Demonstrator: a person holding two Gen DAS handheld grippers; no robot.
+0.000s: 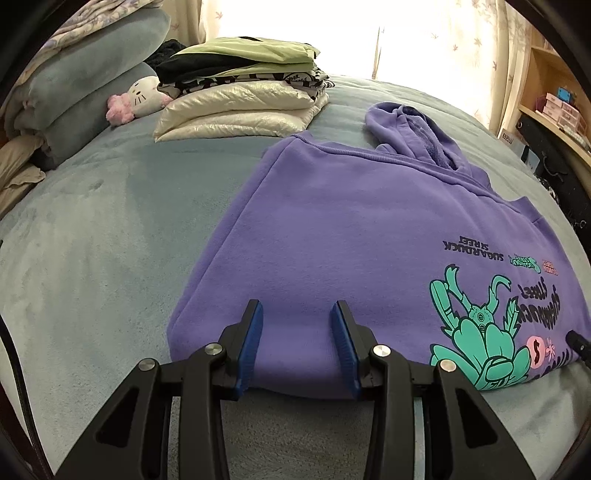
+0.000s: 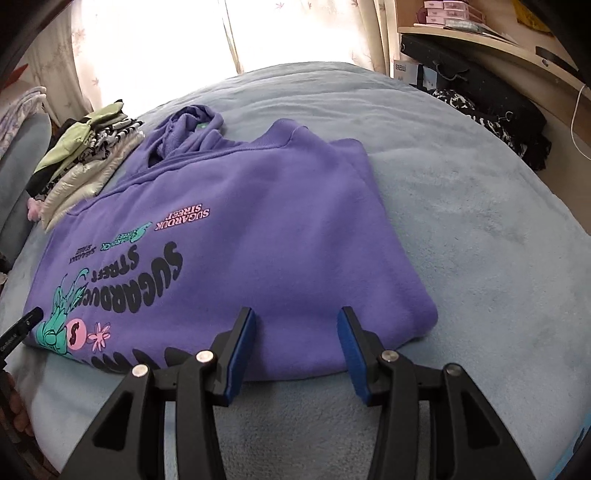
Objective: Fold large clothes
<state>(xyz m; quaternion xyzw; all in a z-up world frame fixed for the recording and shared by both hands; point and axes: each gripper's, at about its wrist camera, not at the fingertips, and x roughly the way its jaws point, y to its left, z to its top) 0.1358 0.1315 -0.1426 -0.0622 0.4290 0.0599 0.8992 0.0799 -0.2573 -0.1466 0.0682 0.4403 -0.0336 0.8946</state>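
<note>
Soft matt purple fleece on the hoodie [image 1: 332, 229], fuzzier inside the hood [image 1: 432, 136], flat rubbery-looking print [image 2: 155, 266] on top. Plush, slightly nappy blue-grey blanket [image 1: 110, 229] underneath. Shiny, crinkly cream puffer jacket [image 1: 236, 110] at the bottom of the stack. Matt black plastic on the left gripper [image 1: 297, 334] and right gripper [image 2: 297, 341], ribbed blue pads [image 1: 251, 343], bright metal pins [image 2: 389, 355]. Pale wood shelf [image 2: 480, 33].

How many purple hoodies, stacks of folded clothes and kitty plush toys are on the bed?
Purple hoodie: 1
Stack of folded clothes: 1
Kitty plush toy: 1
Total: 3
</note>
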